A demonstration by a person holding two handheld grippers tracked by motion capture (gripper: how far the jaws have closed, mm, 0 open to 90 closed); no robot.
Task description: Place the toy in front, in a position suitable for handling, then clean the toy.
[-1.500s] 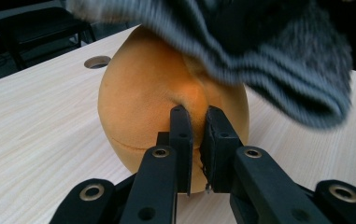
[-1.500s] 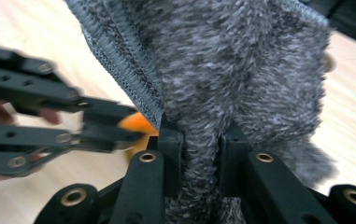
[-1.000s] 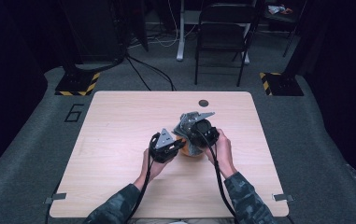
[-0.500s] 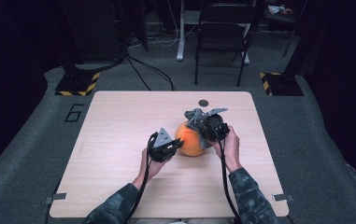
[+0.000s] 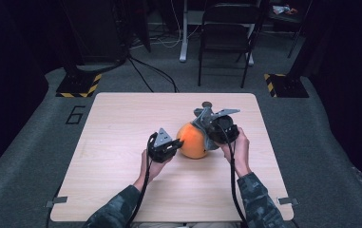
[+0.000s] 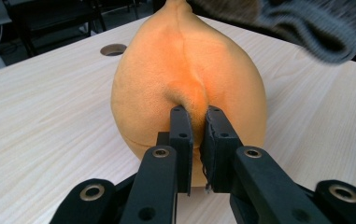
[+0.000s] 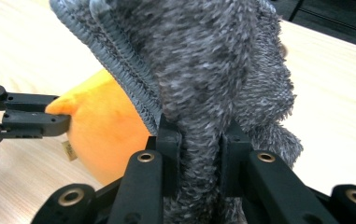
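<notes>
An orange plush toy [image 5: 193, 141] rests on the wooden table [image 5: 117, 123]. My left gripper [image 5: 175, 142] is at its left side. In the left gripper view that gripper [image 6: 196, 119] is shut on a pinch of the orange plush toy's [image 6: 185, 60] fabric. My right gripper [image 5: 210, 133] is at the toy's right, shut on a grey knitted cover [image 5: 202, 115]. In the right gripper view the cover [image 7: 213, 56] bunches between the jaws of the right gripper [image 7: 199, 135], peeled back off the orange toy [image 7: 105, 126]. The left gripper [image 7: 56, 119] pinches the toy's tip there.
A round cable hole [image 5: 207, 104] lies in the table just beyond the cover. A black chair [image 5: 226, 28] and two floor bases with yellow-black stripes [image 5: 79, 85] stand past the far edge. Bare tabletop stretches to the left and toward the person.
The right gripper moved to the right with the grey cover, drawing it off the toy; the orange plush, hidden a second ago, now shows. The left gripper stayed put.
</notes>
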